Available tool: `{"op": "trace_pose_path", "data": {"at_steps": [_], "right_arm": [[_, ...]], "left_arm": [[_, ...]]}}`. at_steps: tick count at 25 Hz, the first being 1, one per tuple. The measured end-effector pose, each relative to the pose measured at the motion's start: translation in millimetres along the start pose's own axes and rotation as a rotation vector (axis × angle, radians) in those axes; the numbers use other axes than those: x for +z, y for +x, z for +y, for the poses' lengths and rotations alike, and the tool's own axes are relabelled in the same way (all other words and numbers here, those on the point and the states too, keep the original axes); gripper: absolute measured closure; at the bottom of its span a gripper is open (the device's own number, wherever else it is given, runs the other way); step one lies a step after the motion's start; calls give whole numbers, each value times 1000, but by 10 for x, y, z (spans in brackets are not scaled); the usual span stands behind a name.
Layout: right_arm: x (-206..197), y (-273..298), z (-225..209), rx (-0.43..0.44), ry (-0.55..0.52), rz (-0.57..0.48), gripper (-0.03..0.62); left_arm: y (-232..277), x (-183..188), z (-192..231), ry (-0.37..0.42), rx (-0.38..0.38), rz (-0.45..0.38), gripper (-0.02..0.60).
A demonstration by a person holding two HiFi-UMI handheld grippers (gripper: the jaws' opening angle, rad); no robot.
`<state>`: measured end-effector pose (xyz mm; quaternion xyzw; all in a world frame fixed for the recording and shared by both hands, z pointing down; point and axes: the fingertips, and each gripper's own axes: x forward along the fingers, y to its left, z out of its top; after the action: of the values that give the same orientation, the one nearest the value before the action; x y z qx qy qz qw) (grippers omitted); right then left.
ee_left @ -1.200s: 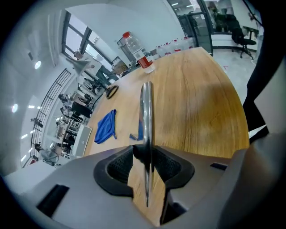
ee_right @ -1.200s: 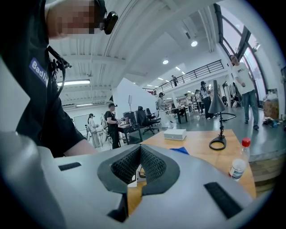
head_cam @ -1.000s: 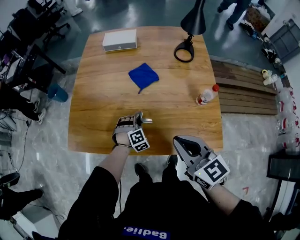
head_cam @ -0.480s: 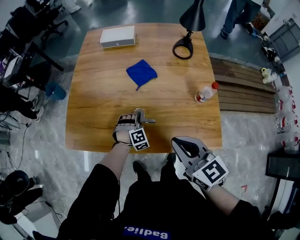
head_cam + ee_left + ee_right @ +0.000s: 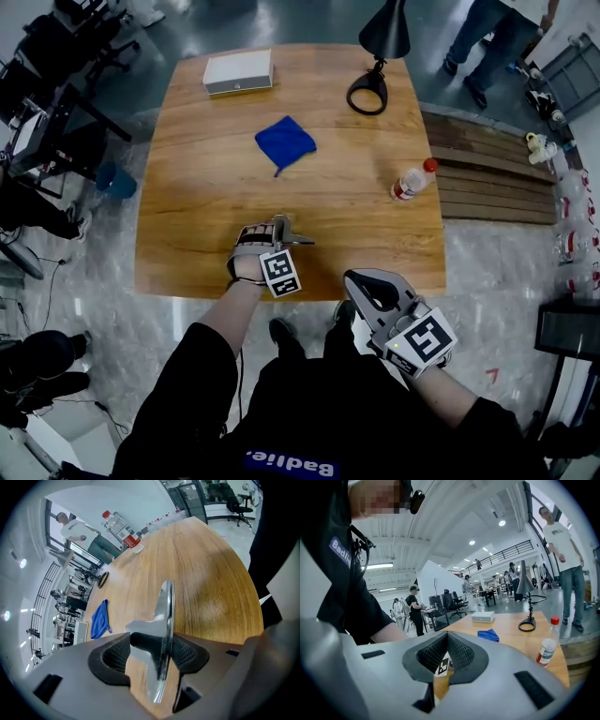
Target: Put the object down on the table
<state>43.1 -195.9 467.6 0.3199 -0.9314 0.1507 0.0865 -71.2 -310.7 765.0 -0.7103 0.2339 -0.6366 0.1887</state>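
The wooden surface [image 5: 211, 211] is roughly square with rounded corners, its grain running from side to side. A flat white box [image 5: 238, 72] lies at its far left corner, close to the far edge. A black desk lamp [image 5: 386, 36] stands at the far right corner on a ring-shaped base, well apart from the box. A crumpled blue cloth [image 5: 285, 143] lies near the middle, toward the far side, between the box and the lamp. A clear plastic bottle [image 5: 412, 181] with a red cap stands upright close to the right edge.
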Motion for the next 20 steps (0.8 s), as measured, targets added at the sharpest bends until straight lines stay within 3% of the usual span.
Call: {"op": "trace_pose_path", "data": {"at_steps": [14,18,20], "right_arm": [[35,-37,125,-3,-1,-14,591],[73,-12,200,-9,-11,-18,591],[107,16,245,-11,-15,-24,591]], "left_arm": [[-75,-22,-204,-18,-109,7,305],[-202,-1,-142,-56,-95,-36,305],[-350,9,-76,-111,-87,-75,305]]}}
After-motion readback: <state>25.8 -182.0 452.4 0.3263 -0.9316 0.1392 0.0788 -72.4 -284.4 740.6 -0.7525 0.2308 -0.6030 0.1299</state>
